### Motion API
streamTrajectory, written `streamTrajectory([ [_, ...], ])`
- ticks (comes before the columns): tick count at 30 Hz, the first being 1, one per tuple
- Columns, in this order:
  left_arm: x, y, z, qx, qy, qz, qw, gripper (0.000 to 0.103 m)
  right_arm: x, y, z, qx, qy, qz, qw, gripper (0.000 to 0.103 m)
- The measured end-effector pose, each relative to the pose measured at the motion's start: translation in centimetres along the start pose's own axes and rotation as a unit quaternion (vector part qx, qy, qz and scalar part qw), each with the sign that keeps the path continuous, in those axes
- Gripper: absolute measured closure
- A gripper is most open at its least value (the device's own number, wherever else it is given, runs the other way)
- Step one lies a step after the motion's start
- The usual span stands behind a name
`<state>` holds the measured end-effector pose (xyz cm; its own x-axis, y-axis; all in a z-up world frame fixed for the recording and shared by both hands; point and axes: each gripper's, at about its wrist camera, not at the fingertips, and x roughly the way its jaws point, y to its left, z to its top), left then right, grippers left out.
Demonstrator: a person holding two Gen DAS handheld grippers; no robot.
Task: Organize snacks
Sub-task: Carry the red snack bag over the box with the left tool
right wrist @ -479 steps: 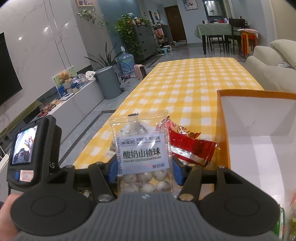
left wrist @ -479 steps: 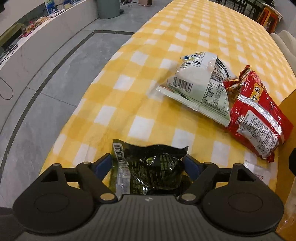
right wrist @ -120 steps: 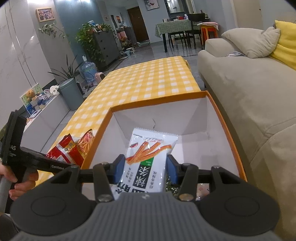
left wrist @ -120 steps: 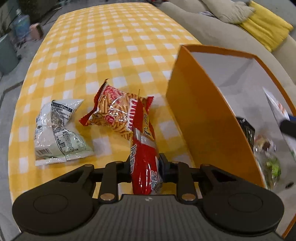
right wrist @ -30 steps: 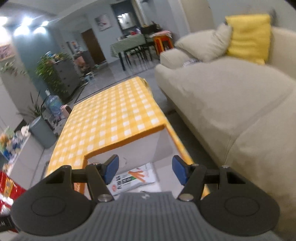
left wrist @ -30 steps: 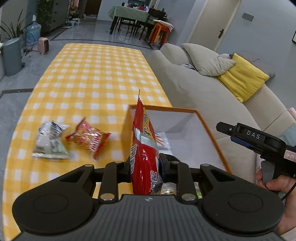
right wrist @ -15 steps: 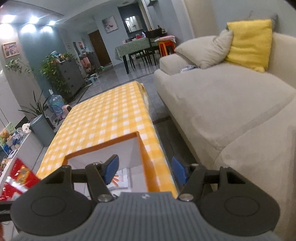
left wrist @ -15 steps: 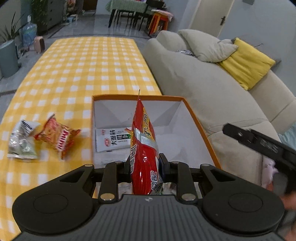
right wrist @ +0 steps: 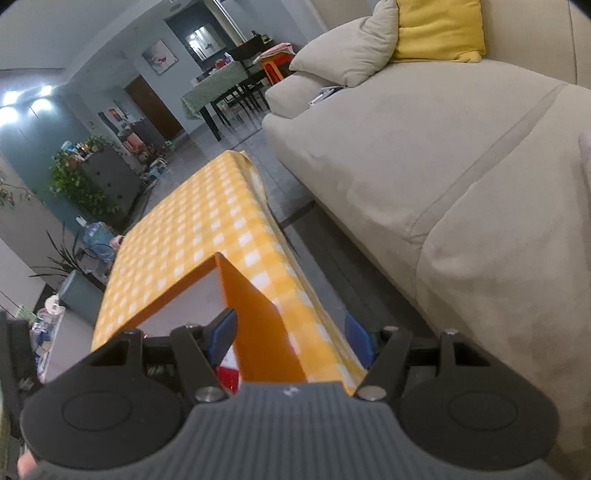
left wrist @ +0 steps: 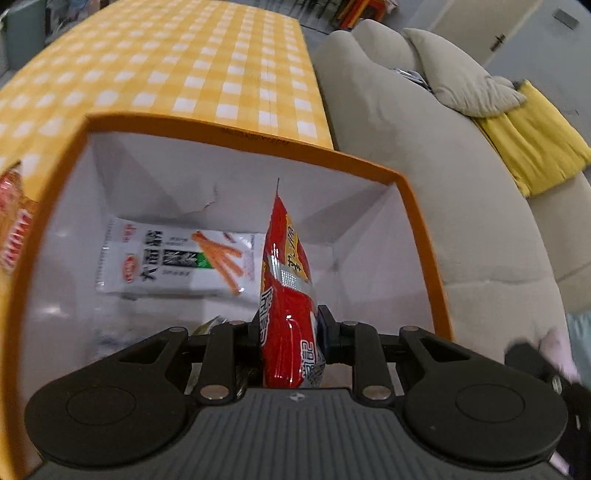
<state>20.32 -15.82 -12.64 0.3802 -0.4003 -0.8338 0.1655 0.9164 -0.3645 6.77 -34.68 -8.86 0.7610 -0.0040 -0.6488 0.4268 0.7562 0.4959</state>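
Red snack bag point(left wrist: 288, 306) stands pinched upright in left claw point(left wrist: 290, 328) over box point(left wrist: 424, 236).

Beige sofa point(right wrist: 424, 155), yellow cushion point(right wrist: 437, 29), grey tile floor point(right wrist: 255, 140), blue-grey walls point(right wrist: 33, 136), green-clothed dining table point(right wrist: 214, 86).

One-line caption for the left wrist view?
Left claw holds a red snack packet upright over the orange box, above a white snack packet.

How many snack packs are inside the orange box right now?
2 clearly: the white pack lying flat on the floor of the orange box, and the red pack held upright over it in the left gripper. More are partly hidden behind the gripper.
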Motion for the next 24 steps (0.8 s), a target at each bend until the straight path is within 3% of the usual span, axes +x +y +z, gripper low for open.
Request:
streamTrajectory([
  [5, 1.6, 0.2, 0.8, -0.054, -0.011, -0.039, 0.9977, 0.075, -0.1, -0.1, 0.3, 0.008, -0.001, 0.02, 1.0, 0.039],
  [11, 2.8, 0.6, 1.3, -0.117, -0.017, -0.085, 0.9893, 0.075, -0.6, -0.3, 0.3, 0.003, -0.006, 0.019, 1.0, 0.039],
  [17, 4.1, 0.2, 1.7, -0.124, -0.011, -0.08, 0.989, 0.075, -0.4, -1.0, 0.4, 0.007, -0.002, 0.004, 1.0, 0.039],
  [24, 4.8, -0.2, 1.9, -0.116, 0.013, -0.043, 0.9922, 0.071, -0.1, -0.5, 0.1, -0.012, 0.007, -0.002, 1.0, 0.039],
])
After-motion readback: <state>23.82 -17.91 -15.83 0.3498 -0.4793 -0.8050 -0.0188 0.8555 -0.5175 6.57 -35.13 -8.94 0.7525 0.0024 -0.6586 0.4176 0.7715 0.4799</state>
